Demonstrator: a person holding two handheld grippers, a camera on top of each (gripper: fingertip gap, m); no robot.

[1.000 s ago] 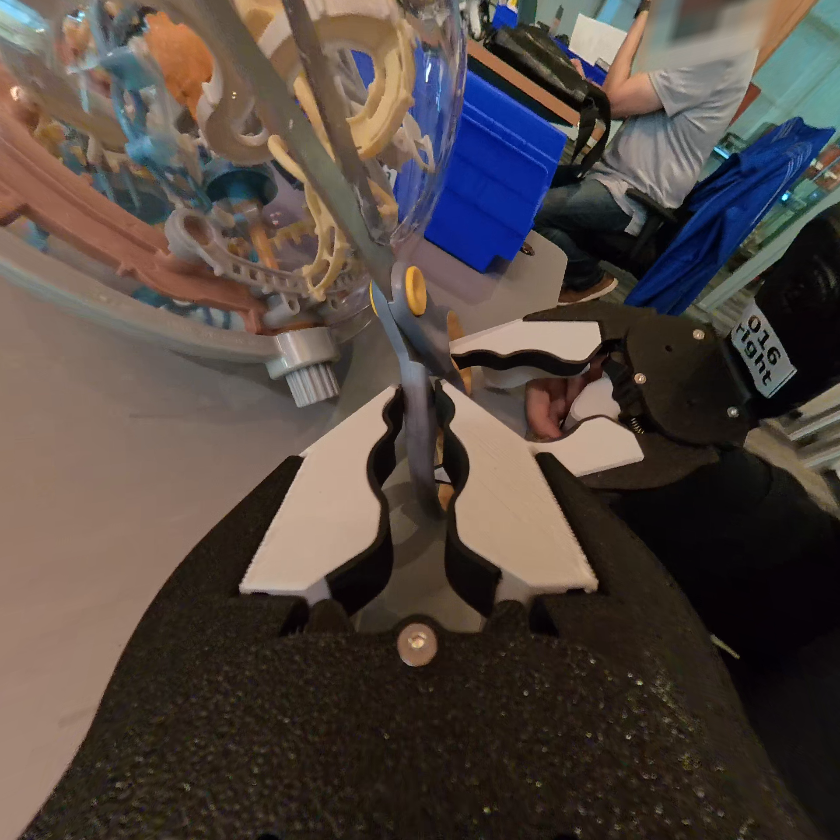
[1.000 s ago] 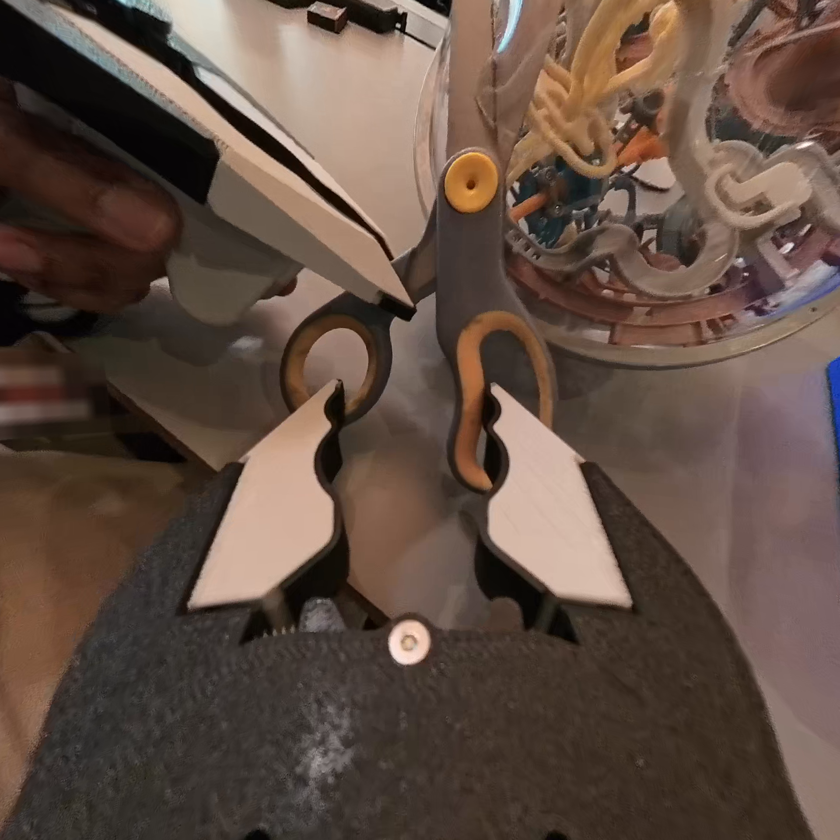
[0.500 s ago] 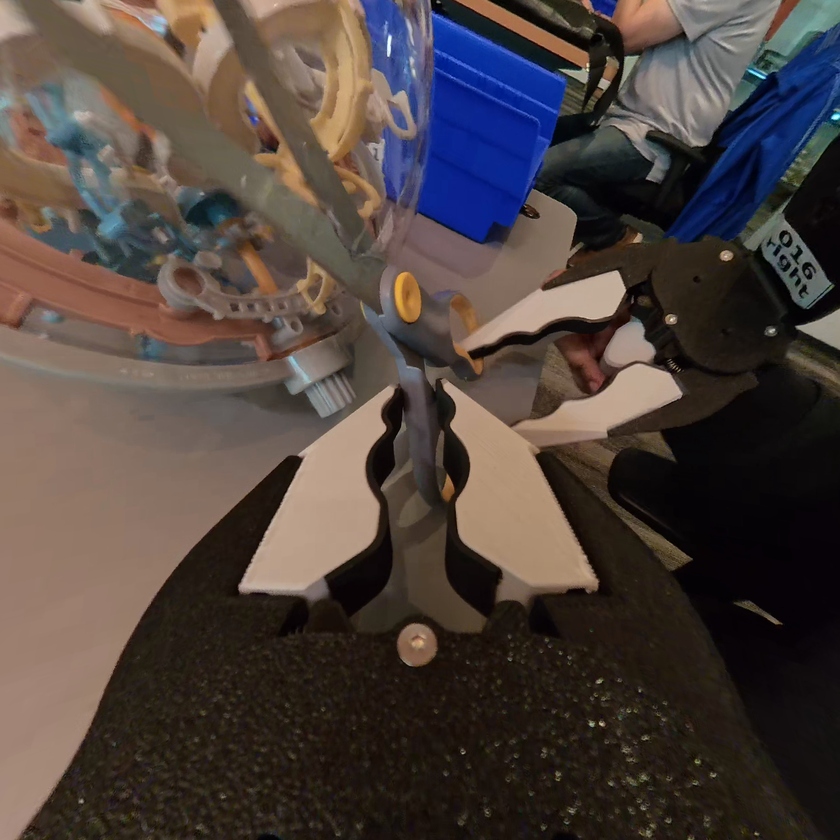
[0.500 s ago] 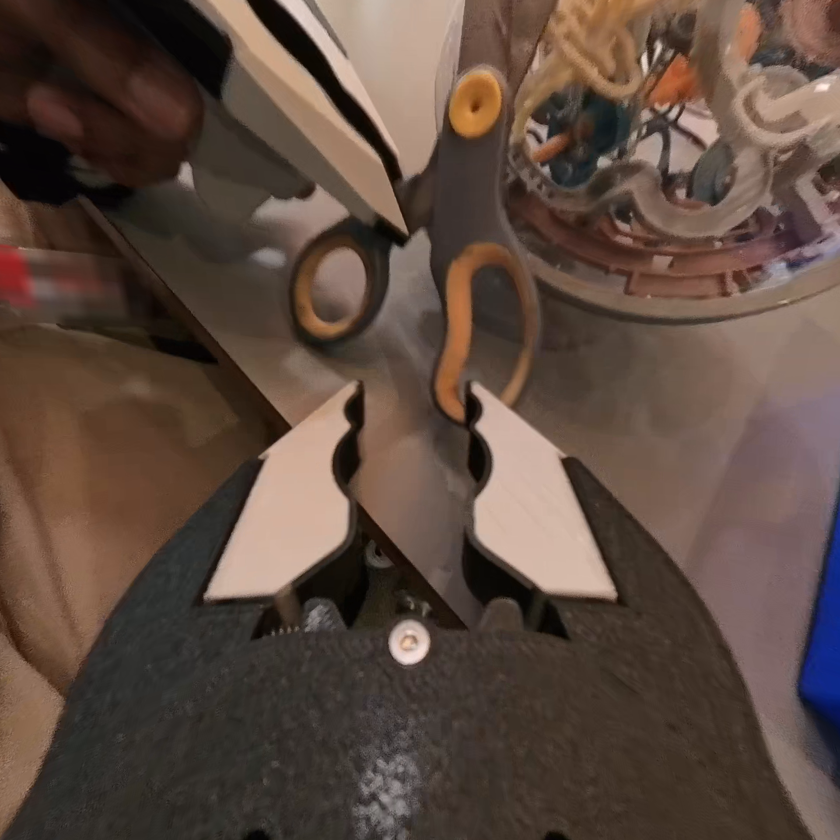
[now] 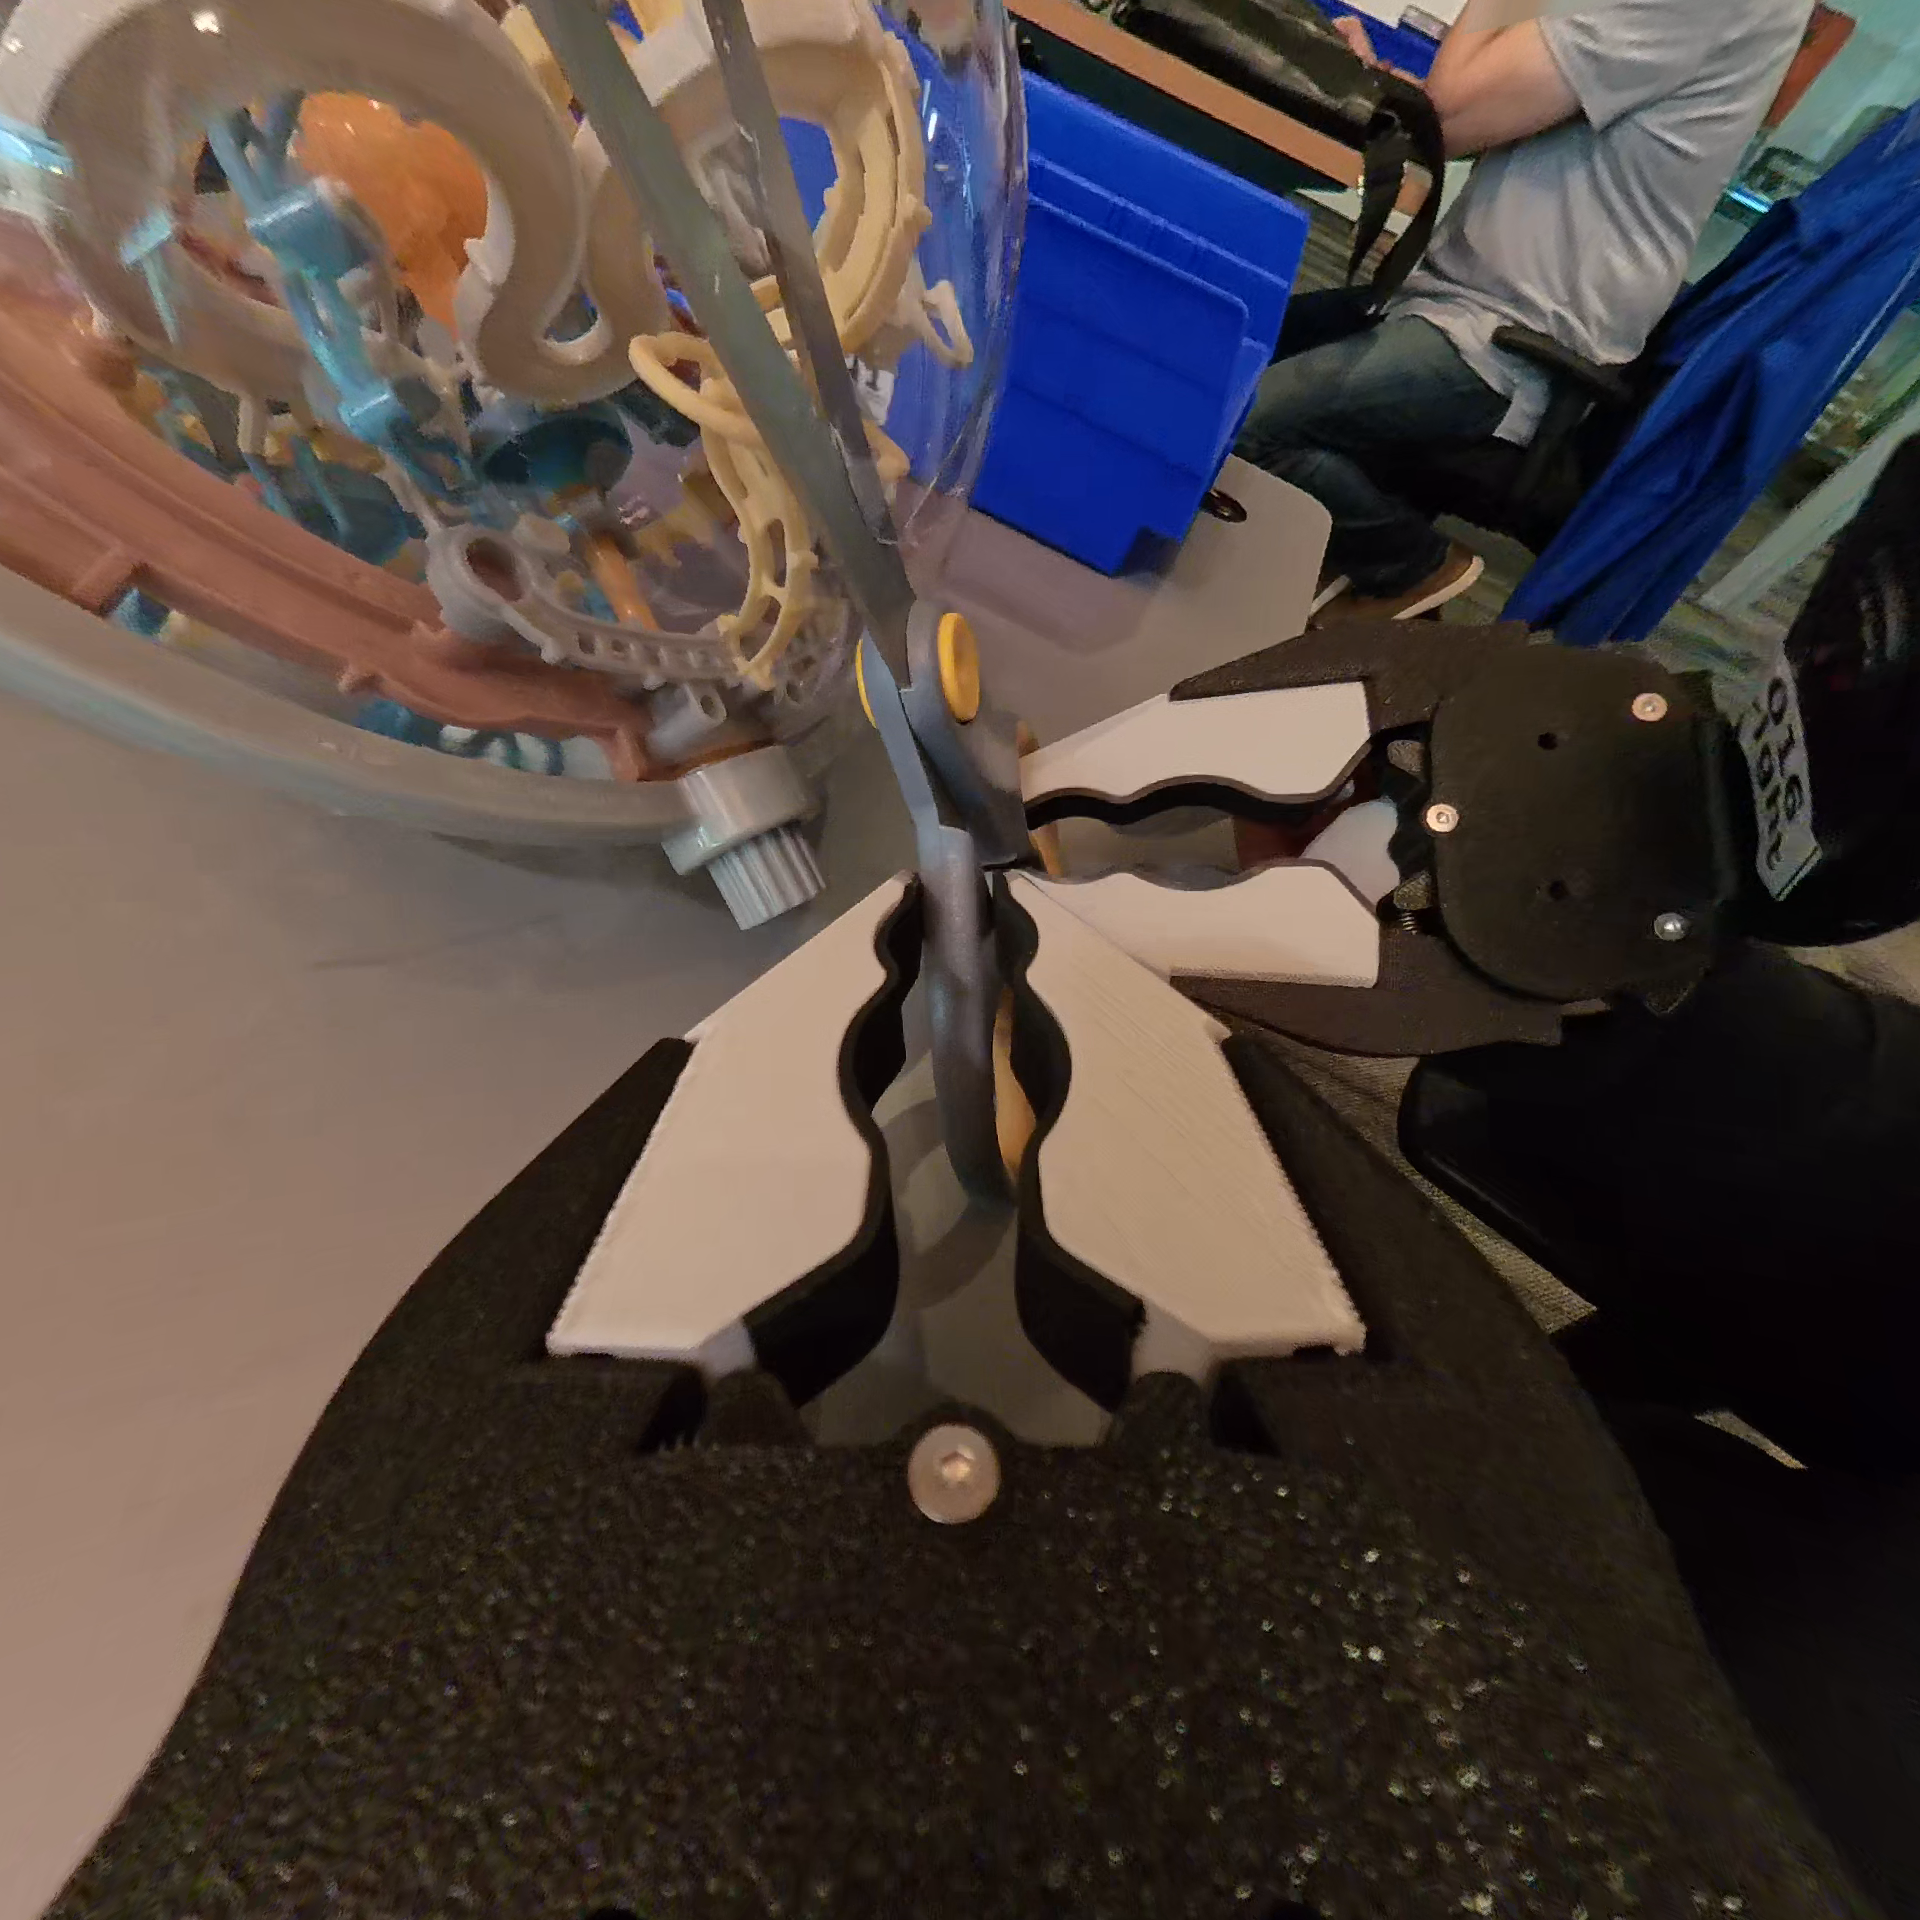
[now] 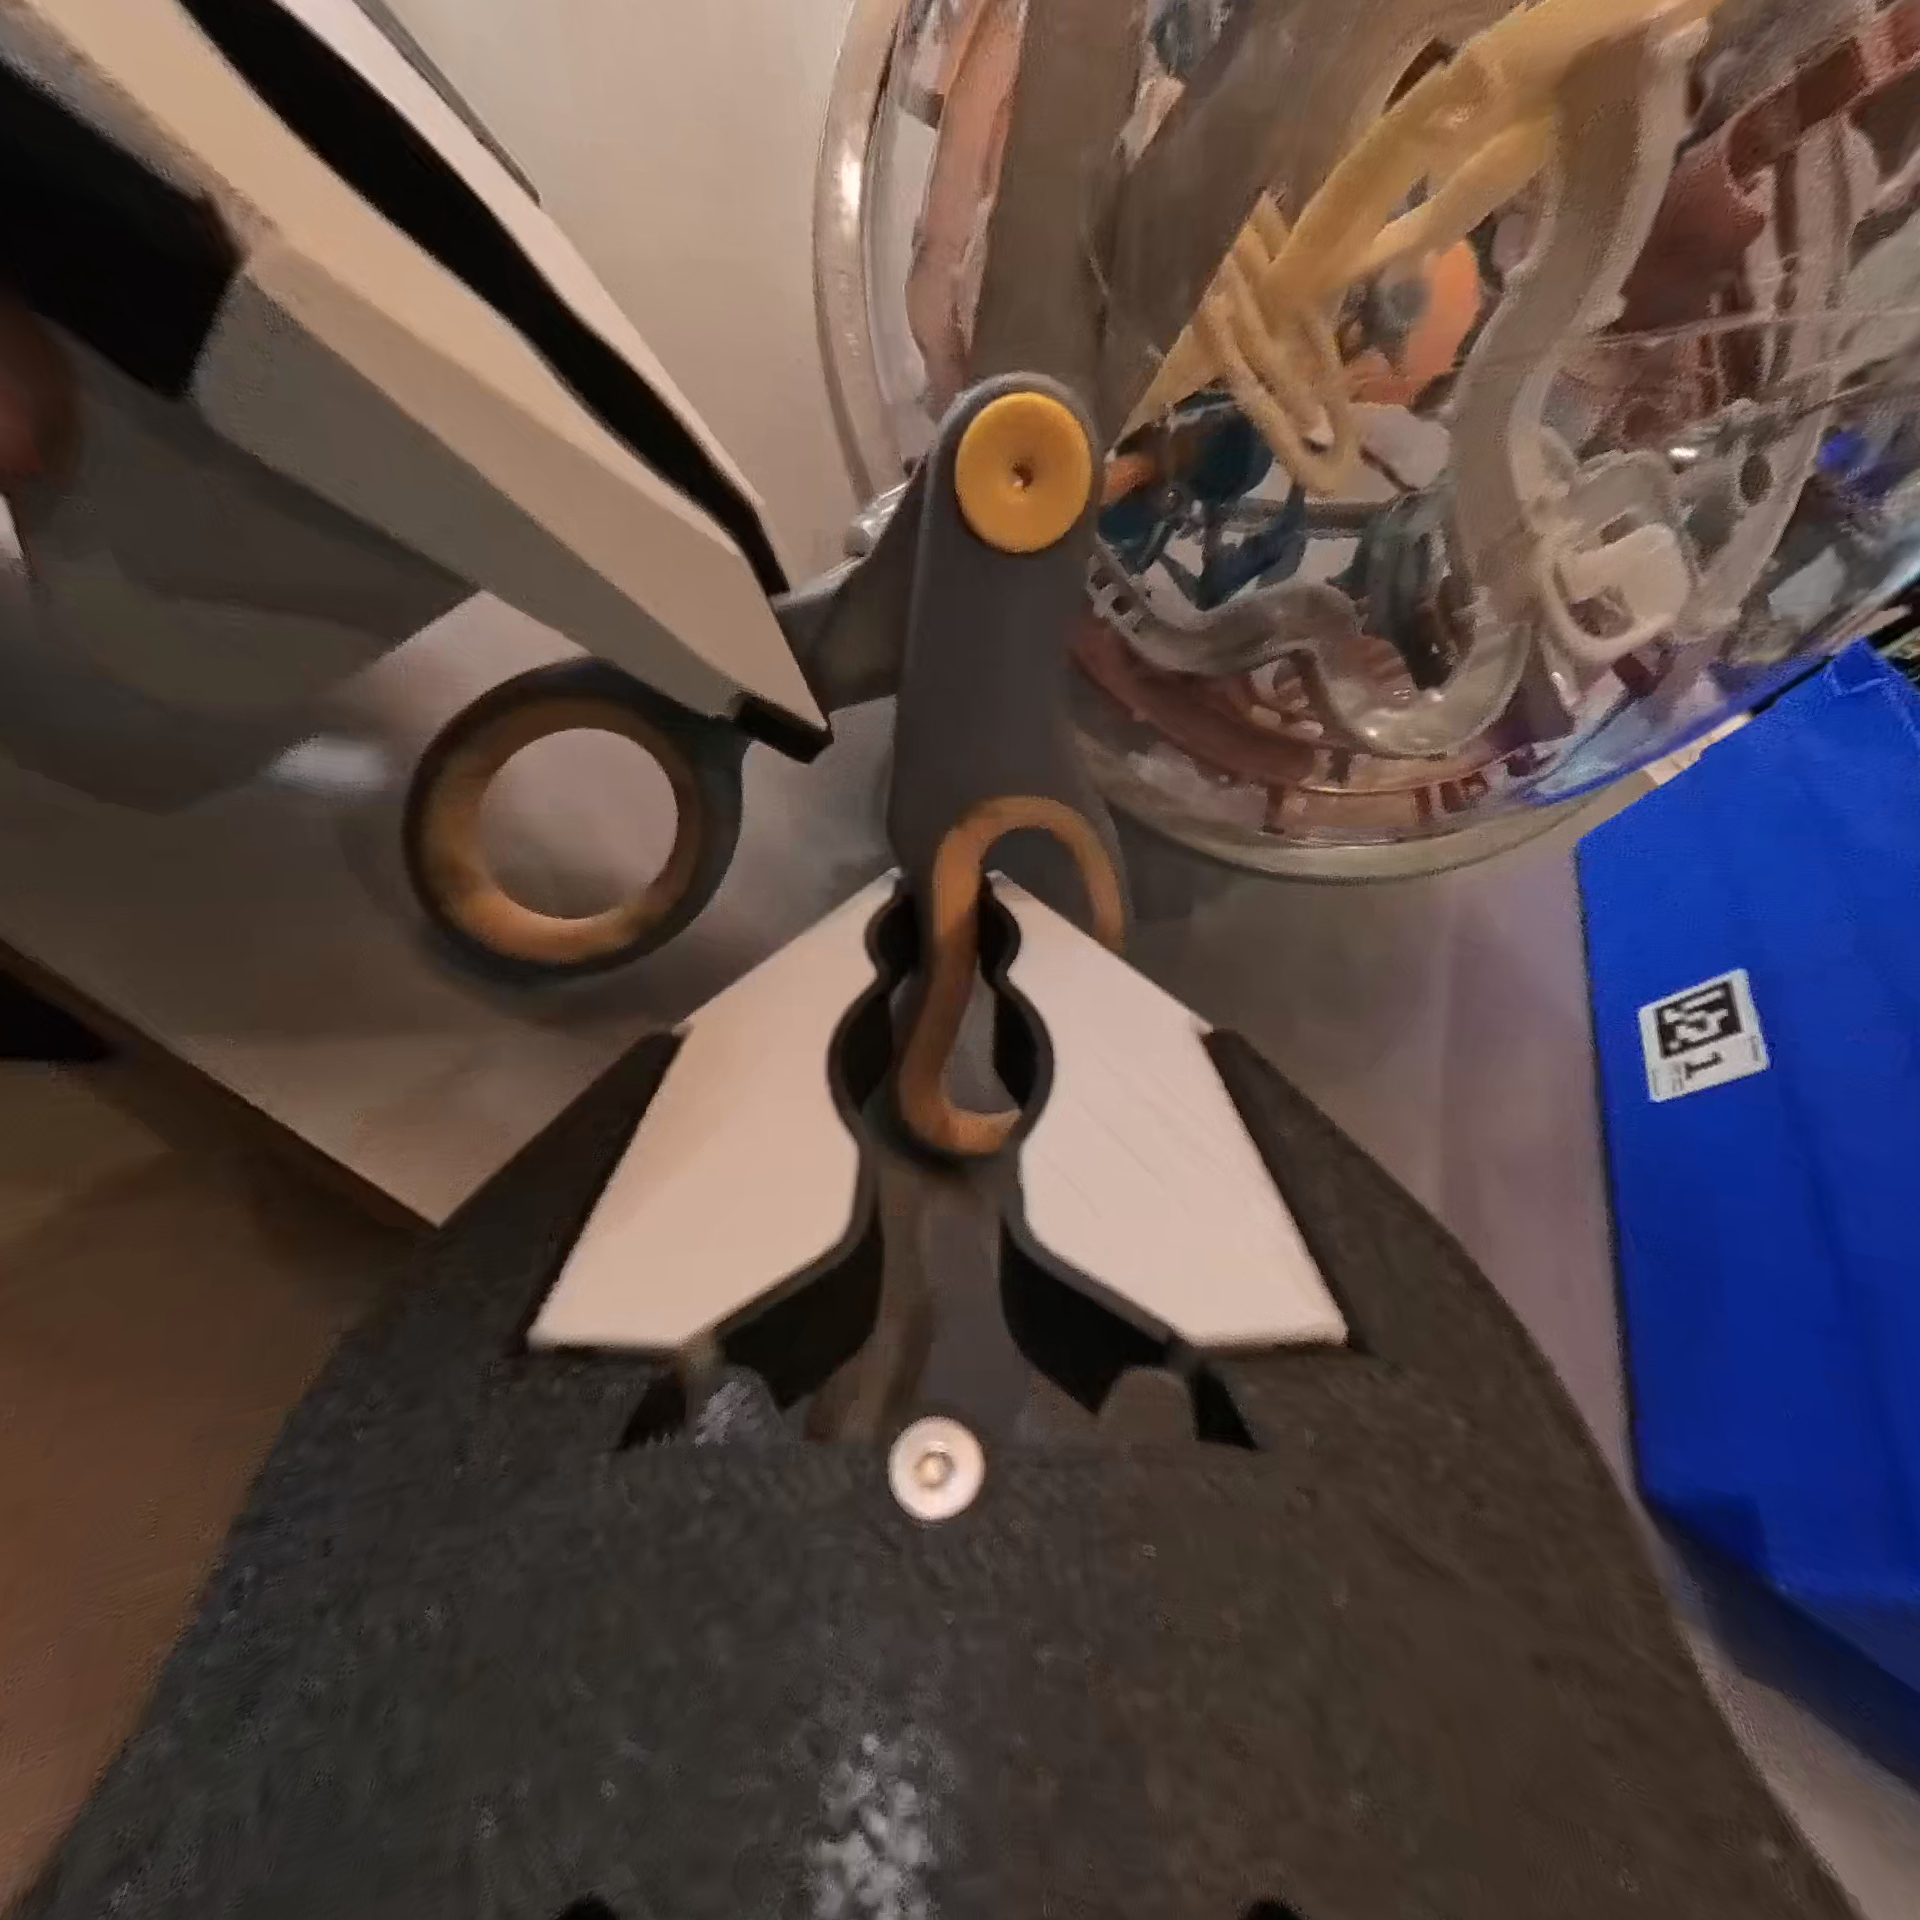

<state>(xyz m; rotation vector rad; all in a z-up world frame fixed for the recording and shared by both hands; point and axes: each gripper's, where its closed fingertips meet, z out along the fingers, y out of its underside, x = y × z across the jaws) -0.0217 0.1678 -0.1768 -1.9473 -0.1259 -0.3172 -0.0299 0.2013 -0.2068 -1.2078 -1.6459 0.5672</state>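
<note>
Two grippers clamp one pair of scissors (image 5: pixel 940 790), grey with yellow trim and a yellow pivot, blades up and spread apart in front of the clear maze ball (image 5: pixel 416 395). Left gripper (image 5: pixel 958 904) is clenched on one grey handle, which runs down between its white fingers (image 5: pixel 748 1164). Right gripper (image 6: pixel 943 899) is clenched on the long handle loop (image 6: pixel 1023 914), pinched between its tips. Round handle loop (image 6: pixel 556 810) sticks out free to the left in the right wrist view, just under the left gripper's fingertip. Scissors are held above the grey table (image 5: pixel 260 1091), near its edge. Ball sits on the table just beyond the scissors. Blue bin (image 6: pixel 1766 1195) stands beside the ball. Seated person (image 5: pixel 1558 208) in the background.
</note>
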